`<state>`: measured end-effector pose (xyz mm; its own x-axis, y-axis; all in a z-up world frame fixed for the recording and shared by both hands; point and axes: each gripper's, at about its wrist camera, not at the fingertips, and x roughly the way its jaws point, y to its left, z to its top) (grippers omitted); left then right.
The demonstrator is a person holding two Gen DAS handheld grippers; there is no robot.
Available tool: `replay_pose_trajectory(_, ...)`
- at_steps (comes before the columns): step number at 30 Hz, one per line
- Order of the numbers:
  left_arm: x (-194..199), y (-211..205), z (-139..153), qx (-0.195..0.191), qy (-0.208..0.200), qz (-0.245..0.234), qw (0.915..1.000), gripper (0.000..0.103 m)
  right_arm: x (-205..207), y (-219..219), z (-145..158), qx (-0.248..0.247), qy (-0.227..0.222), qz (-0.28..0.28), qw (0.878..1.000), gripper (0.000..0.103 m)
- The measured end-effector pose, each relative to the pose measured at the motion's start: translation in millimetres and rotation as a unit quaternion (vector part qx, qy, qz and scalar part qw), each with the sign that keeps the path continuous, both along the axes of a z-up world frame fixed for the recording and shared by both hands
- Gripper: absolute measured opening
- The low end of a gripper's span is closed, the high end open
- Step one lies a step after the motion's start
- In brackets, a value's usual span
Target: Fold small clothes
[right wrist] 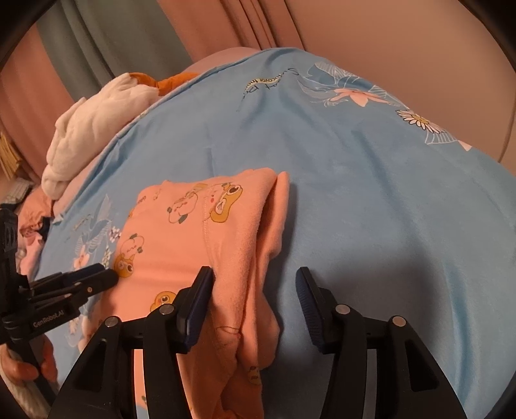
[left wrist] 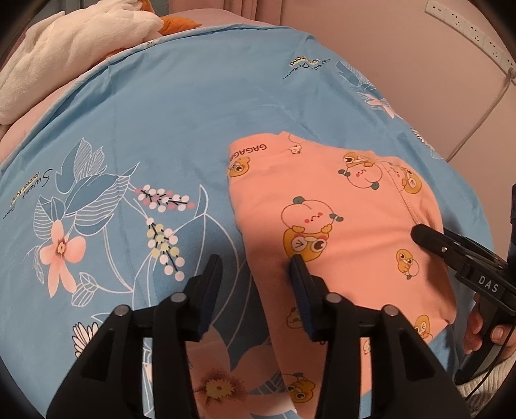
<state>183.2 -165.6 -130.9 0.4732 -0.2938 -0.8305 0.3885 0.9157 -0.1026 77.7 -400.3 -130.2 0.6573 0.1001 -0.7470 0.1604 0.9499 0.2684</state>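
A pink child's garment [left wrist: 338, 225] printed with cartoon animals lies folded on a blue floral bedsheet [left wrist: 161, 112]. My left gripper [left wrist: 254, 262] stands open astride the garment's left edge, with one finger on the pink cloth and the other over the sheet. In the right wrist view the garment [right wrist: 200, 245] shows stacked folds along its right side. My right gripper [right wrist: 254, 273] is open astride that folded edge; its left finger is on the cloth and its right finger is over the bare sheet [right wrist: 387, 209]. Each gripper shows in the other's view: the right gripper [left wrist: 422, 233] and the left gripper [right wrist: 104, 272].
A white plush toy [left wrist: 80, 38] with orange parts lies at the bed's far corner; the same toy [right wrist: 96, 112] appears beside more pink cloth. Wall sockets [left wrist: 467, 25] and a cable are at the right. Curtains [right wrist: 225, 25] hang behind. A person's hand [right wrist: 29, 364] holds the left handle.
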Motion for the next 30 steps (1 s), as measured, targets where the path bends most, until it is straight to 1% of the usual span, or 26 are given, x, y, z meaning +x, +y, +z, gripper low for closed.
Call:
replay_pose_trajectory(1,0,0,0,0.001,0.000,0.001,1.0000,0.048,-1,0,0,-0.002,0.001,-0.001,1.000,0.054)
replay_pose_trajectory(3,-1,1,0,0.001,0.002,0.005,1.0000,0.051,-3,-1,0,-0.005,0.005,-0.006,1.000,0.060)
replay_pose_trajectory(5,-3,2,0,0.003,0.003,0.008,1.0000,0.054,-5,-1,0,-0.005,0.007,-0.009,1.000,0.062)
replay_pose_trajectory(10,-5,2,1,0.008,0.004,0.012,0.9999,0.056,-9,0,1,-0.007,0.009,-0.010,1.000,0.062)
replay_pose_trajectory(11,-6,2,1,0.010,0.004,0.013,0.9999,0.058,-10,0,1,-0.008,0.010,-0.010,1.000,0.062)
replay_pose_trajectory(13,-6,2,1,0.011,0.004,0.015,0.9998,0.060,-10,1,2,-0.008,0.011,-0.010,1.000,0.062)
replay_pose_trajectory(15,-6,4,0,0.012,0.006,0.018,0.9997,0.065,-10,1,2,-0.009,0.012,-0.010,1.000,0.062)
replay_pose_trajectory(19,-7,6,1,0.014,0.007,0.023,0.9996,0.069,-12,2,3,-0.012,0.014,-0.012,1.000,0.063)
replay_pose_trajectory(22,-9,6,1,0.015,0.007,0.024,0.9996,0.071,-13,3,3,-0.018,0.016,-0.014,1.000,0.065)
replay_pose_trajectory(24,-9,6,2,0.018,0.007,0.025,0.9995,0.074,-14,3,3,-0.020,0.017,-0.016,1.000,0.067)
replay_pose_trajectory(28,-11,8,2,0.019,0.007,0.028,0.9994,0.075,-16,3,4,-0.021,0.020,-0.019,0.999,0.069)
replay_pose_trajectory(30,-12,8,2,0.020,0.007,0.030,0.9993,0.078,-17,3,4,-0.022,0.021,-0.020,0.999,0.069)
